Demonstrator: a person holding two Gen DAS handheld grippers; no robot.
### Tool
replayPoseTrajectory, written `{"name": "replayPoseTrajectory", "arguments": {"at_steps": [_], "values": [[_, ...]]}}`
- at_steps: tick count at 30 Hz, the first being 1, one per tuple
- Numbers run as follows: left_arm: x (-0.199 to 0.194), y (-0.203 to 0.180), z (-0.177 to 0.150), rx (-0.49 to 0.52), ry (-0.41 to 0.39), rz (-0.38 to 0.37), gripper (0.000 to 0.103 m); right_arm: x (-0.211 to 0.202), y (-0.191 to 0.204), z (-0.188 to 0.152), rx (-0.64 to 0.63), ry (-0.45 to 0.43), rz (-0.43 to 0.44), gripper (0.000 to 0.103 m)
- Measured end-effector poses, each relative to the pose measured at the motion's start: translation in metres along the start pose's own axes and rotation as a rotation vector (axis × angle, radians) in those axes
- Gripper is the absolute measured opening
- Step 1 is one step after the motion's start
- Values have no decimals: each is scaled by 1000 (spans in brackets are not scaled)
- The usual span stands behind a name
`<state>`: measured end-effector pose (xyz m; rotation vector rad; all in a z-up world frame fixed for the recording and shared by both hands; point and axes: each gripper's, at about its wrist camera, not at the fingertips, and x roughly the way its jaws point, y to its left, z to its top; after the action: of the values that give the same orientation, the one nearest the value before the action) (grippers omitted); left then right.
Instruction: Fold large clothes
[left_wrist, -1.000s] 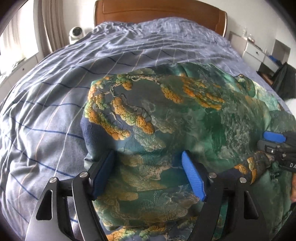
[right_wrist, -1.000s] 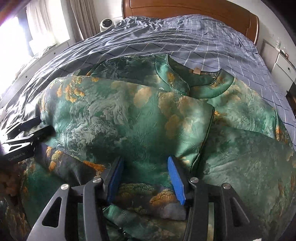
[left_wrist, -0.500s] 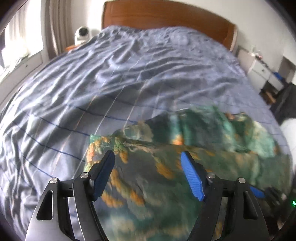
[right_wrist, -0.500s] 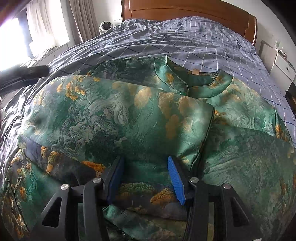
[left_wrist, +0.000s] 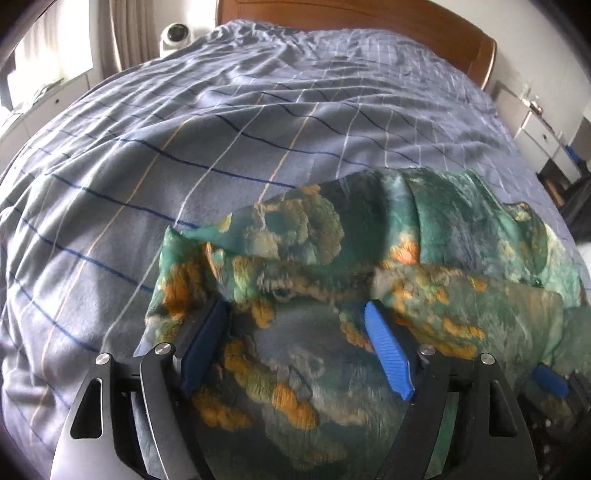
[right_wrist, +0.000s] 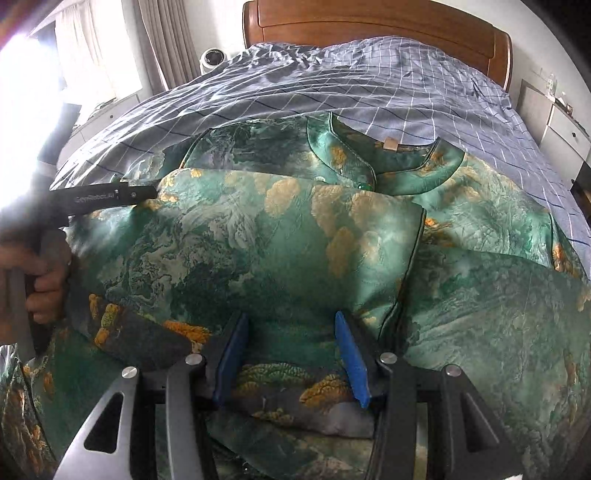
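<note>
A person's hand is seen at far left, holding the left gripper, whose jaws are opening over the green patterned garment. The garment lies folded on the checked bedspread. The right gripper is half spread over its near edge; whether it pinches cannot be told.

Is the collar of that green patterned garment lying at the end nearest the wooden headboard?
Yes: in the right wrist view the garment's collar lies at its far end, toward the headboard.
</note>
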<state>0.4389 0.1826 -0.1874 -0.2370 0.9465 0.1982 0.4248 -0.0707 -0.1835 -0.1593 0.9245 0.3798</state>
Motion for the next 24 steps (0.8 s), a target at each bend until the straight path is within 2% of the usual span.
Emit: {"name": "replayPoseTrajectory", "arguments": {"at_steps": [6,11,13,16,17,19,20,21,22,24], "values": [[-32,0,-24,70,38,-28,79,0,2,-1,-5,-1,-9,49],[-58,-9,-50,171,64,-8,89,1,5,0,-23,6,-27,49],[-71,-13,-62,215,72,4,89,1,6,1,-31,16,-38,49],[-99,-9,-81,215,76,-35,89,-2,8,4,-21,33,-47,51],[-115,-5,-92,204,65,-63,89,-6,9,6,-13,37,-50,51],[-137,-2,-108,196,36,-72,90,-24,12,8,14,28,-47,52],[-148,0,-118,191,21,-74,93,-34,13,8,29,12,-32,61],[-161,3,-129,184,4,-77,94,-49,14,5,48,-19,-2,76],[-169,6,-137,178,-6,-80,94,-60,15,1,56,-38,16,82],[-189,14,-159,166,-26,-81,95,-90,19,-13,49,-82,32,85]]}}
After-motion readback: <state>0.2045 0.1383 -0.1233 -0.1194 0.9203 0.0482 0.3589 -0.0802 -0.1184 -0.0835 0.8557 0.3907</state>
